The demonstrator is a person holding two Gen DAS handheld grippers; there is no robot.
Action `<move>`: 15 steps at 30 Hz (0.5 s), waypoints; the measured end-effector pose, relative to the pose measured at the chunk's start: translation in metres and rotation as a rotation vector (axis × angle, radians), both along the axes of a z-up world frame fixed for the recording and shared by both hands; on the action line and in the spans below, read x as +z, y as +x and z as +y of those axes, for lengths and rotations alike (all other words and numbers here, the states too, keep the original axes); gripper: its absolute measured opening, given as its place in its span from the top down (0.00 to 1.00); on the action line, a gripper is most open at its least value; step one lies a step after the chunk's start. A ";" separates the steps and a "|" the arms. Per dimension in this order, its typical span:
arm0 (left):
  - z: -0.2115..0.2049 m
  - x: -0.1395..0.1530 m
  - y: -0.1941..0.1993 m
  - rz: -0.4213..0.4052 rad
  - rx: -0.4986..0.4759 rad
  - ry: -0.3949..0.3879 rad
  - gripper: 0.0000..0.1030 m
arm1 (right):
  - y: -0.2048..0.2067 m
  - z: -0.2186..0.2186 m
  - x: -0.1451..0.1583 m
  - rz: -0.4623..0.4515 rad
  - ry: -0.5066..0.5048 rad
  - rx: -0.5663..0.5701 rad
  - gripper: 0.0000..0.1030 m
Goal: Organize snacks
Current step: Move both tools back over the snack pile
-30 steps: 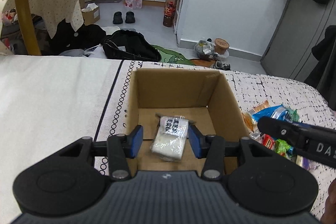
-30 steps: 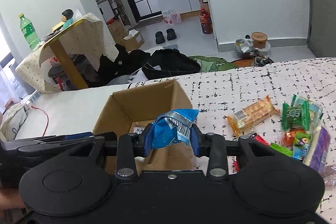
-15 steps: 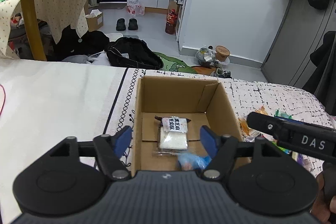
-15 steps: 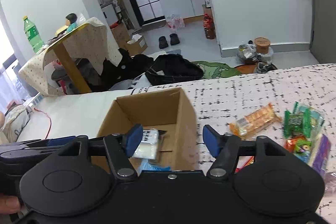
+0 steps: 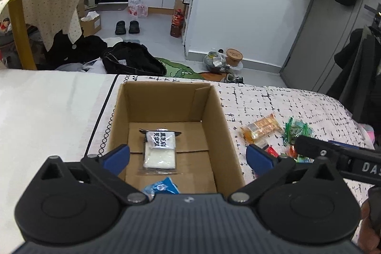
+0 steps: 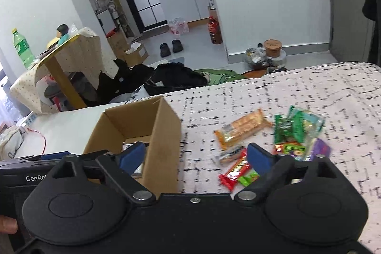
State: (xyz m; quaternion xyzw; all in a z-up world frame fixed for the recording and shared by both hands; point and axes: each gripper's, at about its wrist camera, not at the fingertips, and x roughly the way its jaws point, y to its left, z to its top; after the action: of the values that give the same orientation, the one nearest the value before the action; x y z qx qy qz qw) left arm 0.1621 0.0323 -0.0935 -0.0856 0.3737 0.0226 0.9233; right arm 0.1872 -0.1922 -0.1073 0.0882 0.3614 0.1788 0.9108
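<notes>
Two packets (image 5: 160, 152) in box (image 5: 215, 111); both tongs (image 5: 188, 157) (image 6: 195, 157) agape.

left wrist: above box (image 5: 166, 116) | right wrist: box's right | shared: box

Cardboard box (image 5: 166, 111) open at top, entry from above unobstructed. Box floor: white packet (image 5: 160, 150) at centre, blue packet (image 5: 160, 186) at 6 o'clock against near wall; bare cardboard at 12, 3 and 9 o'clock. Right box wall (image 6: 164, 142) stands between interior and loose snack pile (image 6: 269, 142) at 3 o'clock. Patterned cover (image 6: 309, 97) beyond pile at 12 to 2 o'clock lies bare. Right gripper (image 5: 338, 156) crosses the pile's near edge.
</notes>
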 end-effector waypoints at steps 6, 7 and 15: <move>-0.016 0.000 -0.005 -0.001 -0.048 0.015 0.00 | -0.008 -0.015 0.001 0.015 -0.028 -0.002 0.04; -0.019 0.000 -0.006 0.000 -0.056 0.014 0.00 | -0.010 -0.017 0.001 0.015 -0.033 0.000 0.04; -0.035 -0.002 -0.007 0.009 -0.108 0.010 0.00 | -0.021 -0.037 0.009 0.010 -0.061 -0.009 0.00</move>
State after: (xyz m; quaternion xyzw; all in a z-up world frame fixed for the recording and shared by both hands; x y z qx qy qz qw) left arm 0.1555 -0.0028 -0.0951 -0.0605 0.3817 -0.0252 0.9220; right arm 0.1662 -0.2294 -0.0985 0.0628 0.3707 0.1634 0.9121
